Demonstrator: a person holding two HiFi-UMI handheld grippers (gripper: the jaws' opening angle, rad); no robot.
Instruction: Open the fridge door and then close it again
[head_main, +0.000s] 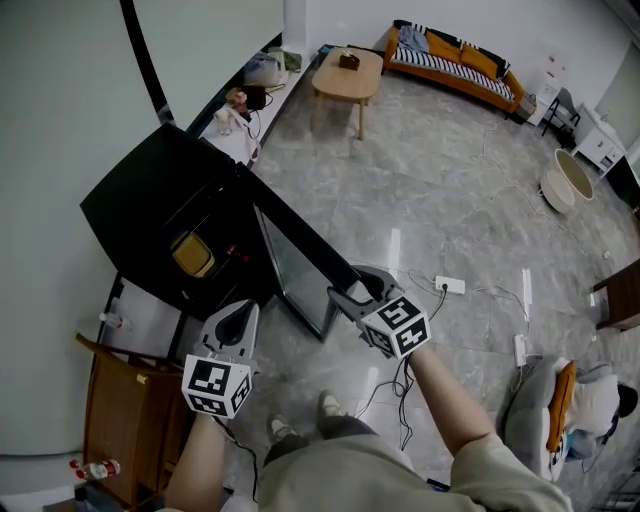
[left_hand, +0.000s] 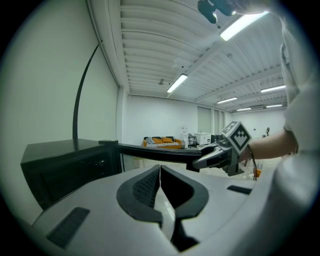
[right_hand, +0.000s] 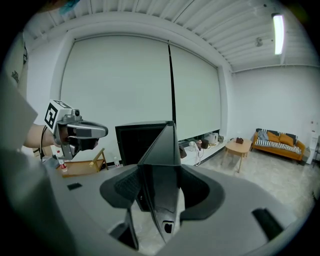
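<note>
Clamps the free upright edge of the fridge door (head_main: 300, 262) in the right gripper (head_main: 345, 292), jaws spread wide around the panel's thickness. Stands swung well open from the black fridge (head_main: 150, 205), panel running from the jaws away to the hinge side. Hangs the left gripper (head_main: 236, 318) near the open cabinet, jaws pressed together on nothing. Closing likely means swinging that edge leftward toward the cabinet, with only the right hand placed for it.
</note>
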